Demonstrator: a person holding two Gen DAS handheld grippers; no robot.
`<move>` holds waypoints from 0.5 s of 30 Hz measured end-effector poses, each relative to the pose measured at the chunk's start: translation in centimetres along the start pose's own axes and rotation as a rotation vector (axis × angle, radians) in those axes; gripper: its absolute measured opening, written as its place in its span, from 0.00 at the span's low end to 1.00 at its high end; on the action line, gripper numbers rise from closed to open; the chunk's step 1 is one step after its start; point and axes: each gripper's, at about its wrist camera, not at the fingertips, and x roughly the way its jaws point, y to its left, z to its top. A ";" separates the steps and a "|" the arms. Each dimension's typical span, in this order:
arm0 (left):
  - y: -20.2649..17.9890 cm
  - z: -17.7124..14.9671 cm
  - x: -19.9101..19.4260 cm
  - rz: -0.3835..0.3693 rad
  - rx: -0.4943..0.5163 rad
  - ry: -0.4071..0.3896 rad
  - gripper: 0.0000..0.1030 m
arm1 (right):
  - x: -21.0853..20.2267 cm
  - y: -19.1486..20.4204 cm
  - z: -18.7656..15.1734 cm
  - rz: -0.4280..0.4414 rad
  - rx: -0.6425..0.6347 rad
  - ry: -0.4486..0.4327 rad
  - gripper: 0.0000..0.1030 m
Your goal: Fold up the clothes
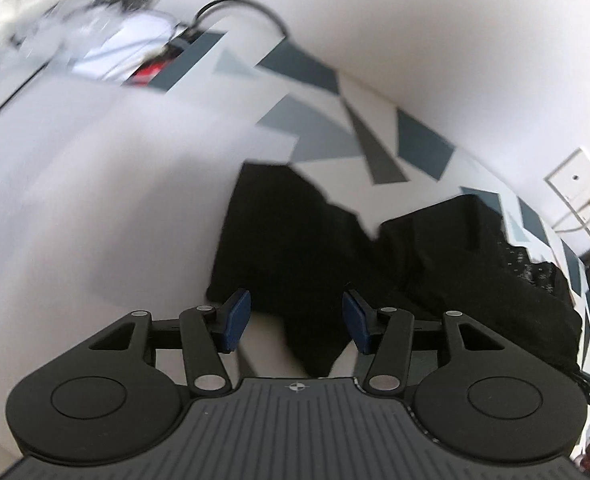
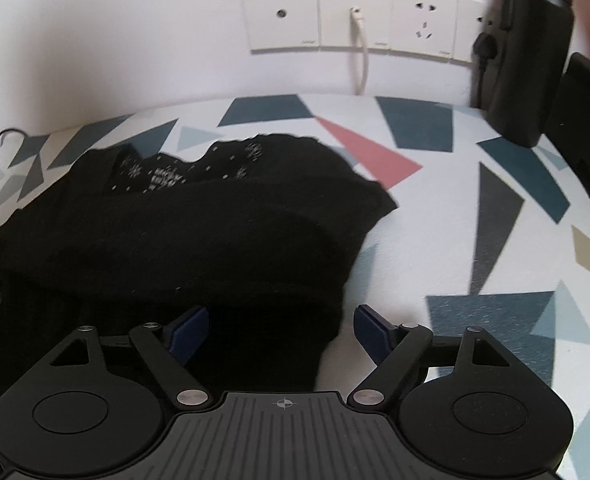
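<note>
My left gripper and right gripper hang spread, empty — straddling the black garment's near edges to pinch.

A black knitted garment with a white-speckled panel at its far edge lies rumpled and partly folded on a tabletop patterned with coloured triangles, near the wall.
</note>
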 end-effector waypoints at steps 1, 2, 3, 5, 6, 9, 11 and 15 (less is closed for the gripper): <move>0.3 -0.2 0.2 -0.005 -0.020 0.003 0.53 | 0.1 0.2 0.1 0.001 -0.007 0.002 0.75; 0.6 -0.5 0.4 -0.010 -0.040 0.006 0.57 | 0.1 0.4 0.2 -0.001 -0.015 0.002 0.75; 0.6 -0.4 0.4 -0.017 -0.061 -0.001 0.61 | 0.0 0.6 0.2 -0.003 -0.021 0.002 0.75; 0.7 -0.3 0.3 -0.021 -0.103 -0.012 0.65 | -0.1 0.7 0.4 -0.006 -0.024 -0.003 0.76; 0.8 -0.4 0.0 -0.016 -0.139 -0.020 0.66 | -0.3 0.7 0.4 -0.006 -0.023 -0.007 0.76; 2.2 -1.5 -0.8 -0.042 -0.279 -0.022 0.66 | -0.6 0.3 0.3 -0.010 -0.007 -0.015 0.77; 3.1 -2.3 -0.5 -0.069 -0.351 -0.002 0.64 | -0.7 0.0 0.0 -0.013 0.008 -0.013 0.77; 4.0 -1.9 0.0 -0.118 -0.433 -0.073 0.64 | -0.5 -0.2 -0.4 -0.010 0.028 0.006 0.77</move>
